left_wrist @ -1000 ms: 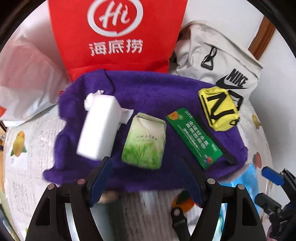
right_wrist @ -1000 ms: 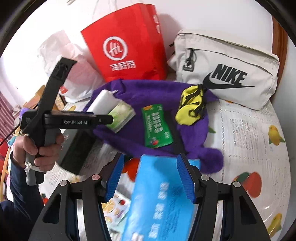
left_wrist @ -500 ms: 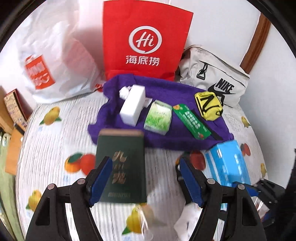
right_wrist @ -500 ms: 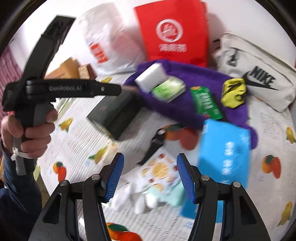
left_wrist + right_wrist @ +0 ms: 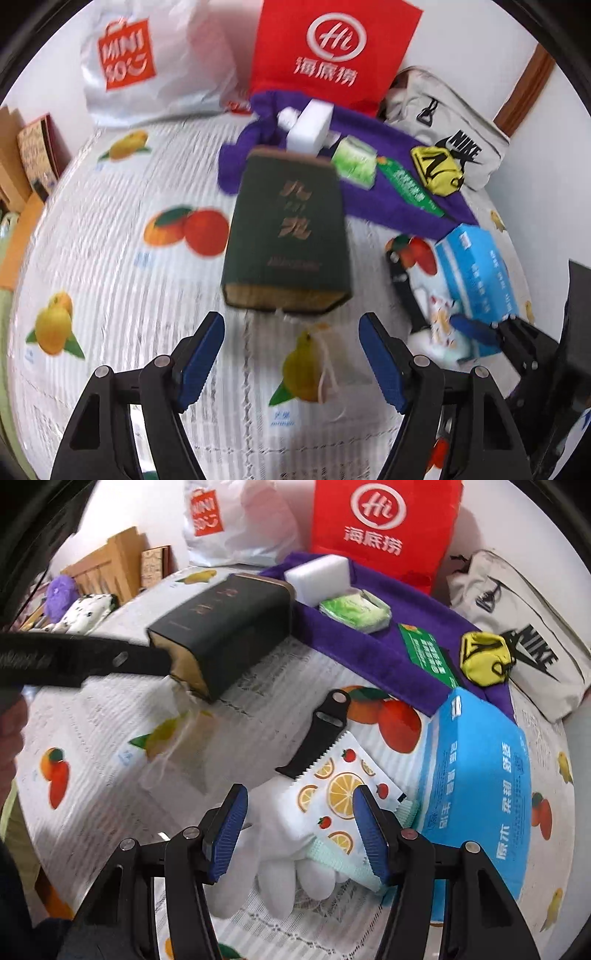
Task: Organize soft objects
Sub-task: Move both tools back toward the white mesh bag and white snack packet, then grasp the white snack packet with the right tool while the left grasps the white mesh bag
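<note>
Both grippers are being pulled back from the purple towel (image 5: 373,206); left gripper (image 5: 291,354) spread, empty; right gripper (image 5: 299,834) spread, being lined over the white glove (image 5: 280,853) on the desk (image 5: 122,280); probably next pick.

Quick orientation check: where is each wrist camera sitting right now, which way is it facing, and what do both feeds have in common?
Left wrist: sits behind the open left gripper, low over the fruit-print tablecloth, facing the dark green box and the red Hi bag; the right gripper shows at the right edge.
Right wrist: sits behind the open right gripper, above the white glove and orange-print packet; the left gripper's black body crosses at left.
Shared: the green box, purple towel, blue tissue pack, Nike bag.
</note>
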A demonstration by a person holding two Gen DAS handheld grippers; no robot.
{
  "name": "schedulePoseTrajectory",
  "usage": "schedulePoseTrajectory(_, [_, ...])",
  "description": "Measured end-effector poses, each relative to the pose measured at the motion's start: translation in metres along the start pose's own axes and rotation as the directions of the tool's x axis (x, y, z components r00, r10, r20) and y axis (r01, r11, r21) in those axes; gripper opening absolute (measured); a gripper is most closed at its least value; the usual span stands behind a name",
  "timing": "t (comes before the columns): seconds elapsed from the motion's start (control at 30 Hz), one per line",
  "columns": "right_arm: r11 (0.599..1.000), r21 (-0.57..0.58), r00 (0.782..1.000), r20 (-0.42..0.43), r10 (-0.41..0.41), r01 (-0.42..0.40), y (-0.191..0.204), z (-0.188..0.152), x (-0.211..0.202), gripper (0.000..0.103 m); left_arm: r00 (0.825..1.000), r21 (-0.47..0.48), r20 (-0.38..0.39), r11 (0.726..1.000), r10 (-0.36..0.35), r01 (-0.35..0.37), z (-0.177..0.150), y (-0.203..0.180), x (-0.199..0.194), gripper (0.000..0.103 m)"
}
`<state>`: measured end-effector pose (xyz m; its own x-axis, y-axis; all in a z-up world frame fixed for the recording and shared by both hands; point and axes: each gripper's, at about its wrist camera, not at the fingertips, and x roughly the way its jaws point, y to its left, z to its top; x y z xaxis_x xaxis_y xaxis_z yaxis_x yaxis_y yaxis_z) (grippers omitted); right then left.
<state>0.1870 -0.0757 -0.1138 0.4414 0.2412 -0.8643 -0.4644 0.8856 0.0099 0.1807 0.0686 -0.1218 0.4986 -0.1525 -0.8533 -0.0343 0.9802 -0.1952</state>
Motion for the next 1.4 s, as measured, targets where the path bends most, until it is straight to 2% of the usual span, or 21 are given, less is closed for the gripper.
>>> schedulePoseTrajectory(0.03, [1.000,0.008,1.000,0.004,-0.018,0.018,-0.001,-0.001,0.001,0.034,1.000,-0.007,-0.006,1.000,-0.005,0.005,-0.003,0.003,0.002,0.074])
schedulePoseTrajectory(0.07, [0.999,0.009,0.999,0.004,-0.034,0.034,-0.001,-0.002,0.003,0.029,1.000,-0.016,-0.013,1.000,-0.007,0.007,-0.006,0.006,0.003,0.074])
schedulePoseTrajectory(0.13, [1.000,0.008,1.000,0.010,-0.028,0.028,-0.002,-0.003,0.001,0.010,1.000,-0.033,-0.027,0.999,-0.013,0.012,-0.011,0.011,0.007,0.074])
schedulePoseTrajectory(0.27, [1.000,0.023,0.999,0.038,0.001,-0.001,-0.003,-0.003,-0.011,0.004,0.999,-0.049,-0.031,0.999,-0.024,0.022,-0.015,0.014,0.008,0.074])
schedulePoseTrajectory(0.37, [0.999,0.035,0.997,0.069,0.019,-0.022,-0.005,-0.005,-0.023,0.003,0.999,-0.044,-0.029,0.999,-0.033,0.032,-0.017,0.011,0.007,0.074])
schedulePoseTrajectory(0.47, [0.999,0.043,0.996,0.094,0.001,-0.005,-0.006,-0.007,-0.032,0.002,0.999,-0.034,-0.032,0.999,-0.035,0.034,-0.019,0.008,0.005,0.074])
schedulePoseTrajectory(0.6, [0.997,0.060,0.990,0.134,0.043,-0.051,-0.010,-0.008,-0.053,0.001,0.999,-0.032,-0.029,0.999,-0.043,0.042,-0.022,0.005,0.002,0.074])
schedulePoseTrajectory(0.7, [1.000,0.027,0.994,0.108,-0.010,0.007,-0.006,-0.008,-0.048,0.003,0.998,-0.032,-0.025,0.998,-0.051,0.050,-0.024,0.002,0.000,0.074])
schedulePoseTrajectory(0.77, [1.000,0.026,0.998,0.069,-0.003,0.001,-0.007,-0.009,-0.036,0.009,0.998,-0.022,-0.025,0.998,-0.054,0.053,-0.027,-0.001,-0.001,0.074])
schedulePoseTrajectory(0.87, [0.999,0.051,1.000,0.028,0.012,-0.013,-0.009,-0.011,-0.021,0.024,0.998,-0.018,-0.032,0.998,-0.056,0.055,-0.030,-0.002,0.000,0.074])
schedulePoseTrajectory(0.93, [0.998,0.061,0.999,0.033,0.005,-0.007,-0.008,-0.012,-0.016,0.035,0.998,-0.023,-0.035,0.998,-0.056,0.056,-0.030,0.000,0.001,0.074])
schedulePoseTrajectory(0.97, [0.998,0.063,0.999,0.041,-0.003,0.001,-0.007,-0.013,-0.015,0.035,0.998,-0.026,-0.036,0.998,-0.057,0.056,-0.031,0.001,0.002,0.074])
schedulePoseTrajectory(1.1, [0.997,0.019,0.997,0.034,-0.075,0.075,-0.001,-0.015,-0.006,0.035,0.998,-0.040,-0.041,0.998,-0.056,0.055,-0.030,0.006,0.004,0.074])
schedulePoseTrajectory(1.2, [0.995,-0.005,0.995,0.028,-0.099,0.099,0.002,-0.017,0.000,0.033,0.997,-0.049,-0.046,0.997,-0.061,0.058,-0.030,0.009,0.008,0.074])
schedulePoseTrajectory(1.27, [0.993,-0.016,0.992,0.040,-0.116,0.117,0.003,-0.018,0.001,0.026,0.996,-0.060,-0.056,0.996,-0.064,0.060,-0.031,0.011,0.011,0.074])
schedulePoseTrajectory(1.3, [0.993,-0.017,0.992,0.043,-0.115,0.116,0.003,-0.018,0.000,0.015,0.996,-0.062,-0.058,0.996,-0.066,0.062,-0.031,0.011,0.011,0.074])
schedulePoseTrajectory(1.33, [0.994,-0.010,0.993,0.045,-0.109,0.110,0.002,-0.017,-0.002,0.008,0.996,-0.063,-0.060,0.996,-0.068,0.064,-0.032,0.011,0.012,0.074])
schedulePoseTrajectory(1.4, [0.996,0.006,0.995,0.051,-0.092,0.091,0.000,-0.016,-0.008,0.006,0.996,-0.060,-0.061,0.996,-0.067,0.063,-0.032,0.011,0.012,0.074])
